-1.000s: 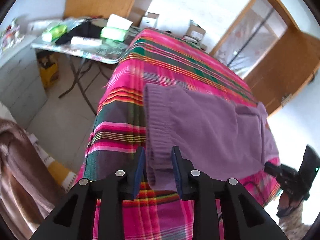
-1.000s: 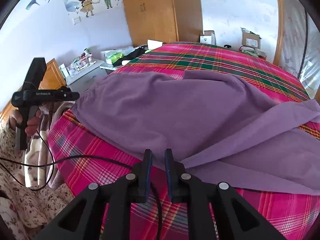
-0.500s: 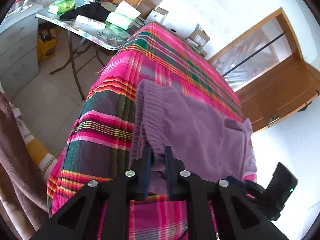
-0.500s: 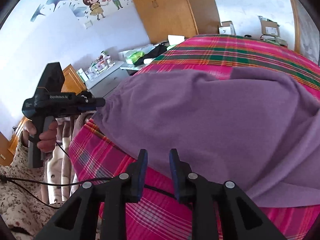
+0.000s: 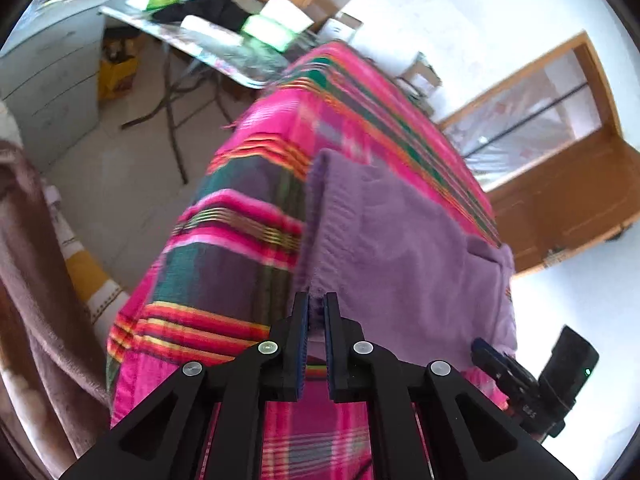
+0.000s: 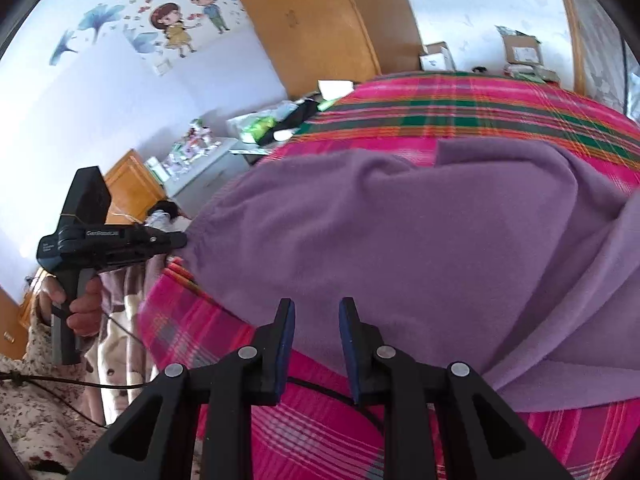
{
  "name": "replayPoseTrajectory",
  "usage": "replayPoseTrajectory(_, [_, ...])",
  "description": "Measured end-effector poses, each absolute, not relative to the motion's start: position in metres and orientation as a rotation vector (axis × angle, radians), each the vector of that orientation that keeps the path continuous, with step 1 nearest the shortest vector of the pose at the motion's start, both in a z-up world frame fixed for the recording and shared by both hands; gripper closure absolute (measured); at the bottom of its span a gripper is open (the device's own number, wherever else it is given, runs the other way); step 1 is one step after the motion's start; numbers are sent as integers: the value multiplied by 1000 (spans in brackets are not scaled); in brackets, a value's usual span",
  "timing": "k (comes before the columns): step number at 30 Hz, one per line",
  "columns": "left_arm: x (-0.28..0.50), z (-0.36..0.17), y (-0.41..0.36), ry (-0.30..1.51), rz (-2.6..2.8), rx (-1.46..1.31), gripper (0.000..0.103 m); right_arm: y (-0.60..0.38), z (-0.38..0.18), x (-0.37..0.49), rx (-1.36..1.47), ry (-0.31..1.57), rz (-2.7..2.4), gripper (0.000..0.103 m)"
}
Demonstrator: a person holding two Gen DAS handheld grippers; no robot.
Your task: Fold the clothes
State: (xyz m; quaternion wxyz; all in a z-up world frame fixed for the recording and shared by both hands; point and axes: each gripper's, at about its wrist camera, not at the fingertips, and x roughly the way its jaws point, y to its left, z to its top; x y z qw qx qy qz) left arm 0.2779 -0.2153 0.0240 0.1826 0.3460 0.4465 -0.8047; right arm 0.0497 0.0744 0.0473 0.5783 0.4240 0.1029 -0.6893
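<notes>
the left gripper has just closed on the ribbed hem corner of the purple sweater, which lies spread on the plaid bedspread, so one corner is secured for the fold. the right gripper has spread its jaws over the near edge, gripping nothing. only the right wrist view shows the person's left hand and a creased sleeve.

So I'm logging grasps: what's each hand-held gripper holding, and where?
Left hand-held gripper: purple garment, by its ribbed hem's corner. Right hand-held gripper: nothing, open.
</notes>
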Motion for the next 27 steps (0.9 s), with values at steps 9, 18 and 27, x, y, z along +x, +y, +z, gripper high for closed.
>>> replayPoseTrajectory(9, [275, 33, -207, 1102, -2238, 989, 74, 95, 49, 28, 1004, 157, -1688, 80])
replayPoseTrajectory(18, [273, 76, -182, 891, -2291, 814, 73, 182, 68, -24, 1011, 44, -1993, 80])
replayPoseTrajectory(27, [206, 104, -137, 746, -2539, 911, 65, 302, 122, -58, 984, 70, -2384, 80])
